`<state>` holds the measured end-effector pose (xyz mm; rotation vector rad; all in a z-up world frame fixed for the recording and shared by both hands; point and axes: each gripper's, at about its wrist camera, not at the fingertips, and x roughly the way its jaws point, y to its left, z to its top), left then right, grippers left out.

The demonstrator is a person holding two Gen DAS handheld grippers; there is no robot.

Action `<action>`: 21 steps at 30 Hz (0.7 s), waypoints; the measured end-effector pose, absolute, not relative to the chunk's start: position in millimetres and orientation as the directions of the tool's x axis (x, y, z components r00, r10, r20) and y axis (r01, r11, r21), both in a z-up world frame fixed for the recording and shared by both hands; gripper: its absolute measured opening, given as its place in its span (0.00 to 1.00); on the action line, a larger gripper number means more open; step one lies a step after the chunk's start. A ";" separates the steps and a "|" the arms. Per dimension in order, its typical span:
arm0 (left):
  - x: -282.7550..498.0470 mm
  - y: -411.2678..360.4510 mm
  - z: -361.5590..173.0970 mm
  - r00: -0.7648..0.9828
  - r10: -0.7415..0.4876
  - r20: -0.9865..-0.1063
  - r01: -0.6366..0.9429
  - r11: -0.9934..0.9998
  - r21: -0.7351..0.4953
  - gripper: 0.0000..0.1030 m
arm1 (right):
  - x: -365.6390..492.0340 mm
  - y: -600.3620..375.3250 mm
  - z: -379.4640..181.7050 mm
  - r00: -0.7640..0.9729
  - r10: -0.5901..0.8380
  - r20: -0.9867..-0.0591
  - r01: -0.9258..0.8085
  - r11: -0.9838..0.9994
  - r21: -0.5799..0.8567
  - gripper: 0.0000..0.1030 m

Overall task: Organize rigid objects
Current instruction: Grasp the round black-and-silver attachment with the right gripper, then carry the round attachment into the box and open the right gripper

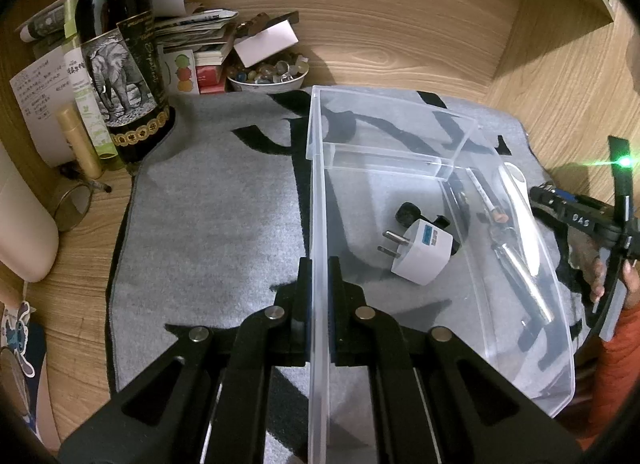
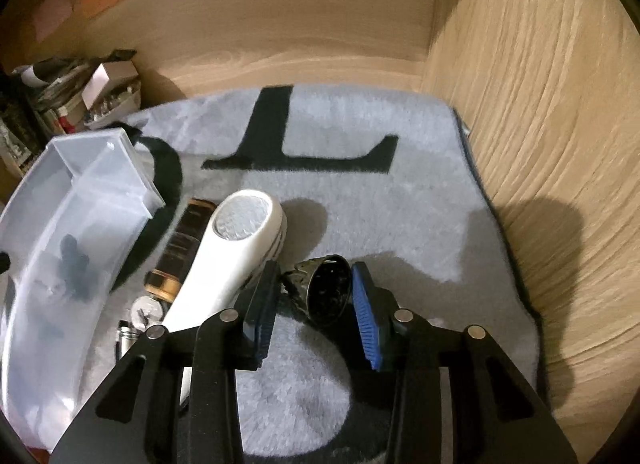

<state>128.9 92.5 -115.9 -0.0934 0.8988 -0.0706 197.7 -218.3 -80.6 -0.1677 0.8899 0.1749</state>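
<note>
My left gripper (image 1: 319, 268) is shut on the near left wall of a clear plastic bin (image 1: 318, 192) that stands on a grey mat. Inside the bin lie a white plug adapter (image 1: 422, 250) and a small black piece (image 1: 410, 214). The bin also shows in the right wrist view (image 2: 72, 200). My right gripper (image 2: 314, 292) is open, its jaws on either side of a small dark metal cup (image 2: 326, 290) lying on its side on the mat. A white handheld device (image 2: 236, 248), a dark cylinder with gold ends (image 2: 180, 248) and small metal pieces (image 2: 138, 318) lie between the cup and the bin.
A dark bottle with an elephant label (image 1: 120, 60), tubes, papers, books and a bowl of beads (image 1: 266, 74) crowd the back left corner. Wooden walls (image 2: 540, 124) close in behind and to the right. The grey mat (image 2: 360, 192) has large black letters.
</note>
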 end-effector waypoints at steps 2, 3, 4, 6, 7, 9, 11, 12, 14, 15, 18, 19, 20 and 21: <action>128.3 92.4 -115.7 0.622 -0.102 -0.777 0.023 0.993 -0.112 0.05 | 192.9 -215.9 -69.8 0.637 0.090 -0.766 -0.226 0.971 -0.074 0.32; 128.3 92.3 -115.7 0.622 -0.102 -0.777 0.023 0.993 -0.113 0.05 | 191.1 -214.1 -65.2 0.645 0.095 -0.758 -0.230 0.970 -0.075 0.32; 128.0 92.6 -115.6 0.622 -0.104 -0.776 0.023 0.993 -0.114 0.05 | 188.7 -211.0 -59.3 0.656 0.100 -0.748 -0.237 0.968 -0.079 0.32; 128.2 91.7 -115.7 0.623 -0.104 -0.776 0.023 0.993 -0.115 0.05 | 185.7 -203.7 -48.1 0.676 0.109 -0.729 -0.251 0.964 -0.088 0.32; 127.8 91.9 -115.6 0.623 -0.106 -0.775 0.024 0.993 -0.117 0.05 | 183.4 -199.5 -42.9 0.685 0.115 -0.719 -0.260 0.961 -0.094 0.32; 127.9 91.2 -115.5 0.624 -0.108 -0.774 0.024 0.993 -0.119 0.05 | 177.5 -190.4 -32.8 0.702 0.134 -0.699 -0.283 0.954 -0.102 0.32; 127.7 91.1 -115.6 0.624 -0.109 -0.773 0.025 0.993 -0.119 0.05 | 173.8 -179.0 -24.4 0.715 0.156 -0.682 -0.307 0.946 -0.106 0.32; 127.4 90.9 -115.4 0.625 -0.110 -0.773 0.025 0.992 -0.120 0.05 | 170.6 -172.5 -19.2 0.721 0.173 -0.671 -0.325 0.940 -0.107 0.32; 127.4 90.8 -115.4 0.625 -0.109 -0.773 0.025 0.992 -0.120 0.05 | 165.9 -160.7 -13.6 0.728 0.198 -0.656 -0.352 0.930 -0.109 0.32; 127.2 90.4 -115.3 0.625 -0.110 -0.773 0.026 0.992 -0.121 0.05 | 163.2 -154.2 -11.1 0.730 0.213 -0.650 -0.368 0.923 -0.110 0.32; 126.6 89.6 -114.9 0.625 -0.113 -0.772 0.029 0.992 -0.122 0.05 | 158.3 -137.8 -8.1 0.725 0.255 -0.640 -0.412 0.905 -0.106 0.32; 126.2 89.3 -114.7 0.626 -0.114 -0.772 0.030 0.992 -0.122 0.05 | 156.0 -131.5 -8.4 0.721 0.271 -0.638 -0.429 0.897 -0.103 0.32; 126.0 89.5 -114.6 0.626 -0.114 -0.771 0.031 0.992 -0.122 0.05 | 154.4 -125.3 -8.7 0.715 0.283 -0.639 -0.443 0.891 -0.101 0.32; 125.8 89.4 -114.4 0.627 -0.115 -0.771 0.031 0.992 -0.123 0.05 | 153.5 -119.5 -10.1 0.708 0.294 -0.642 -0.458 0.883 -0.100 0.32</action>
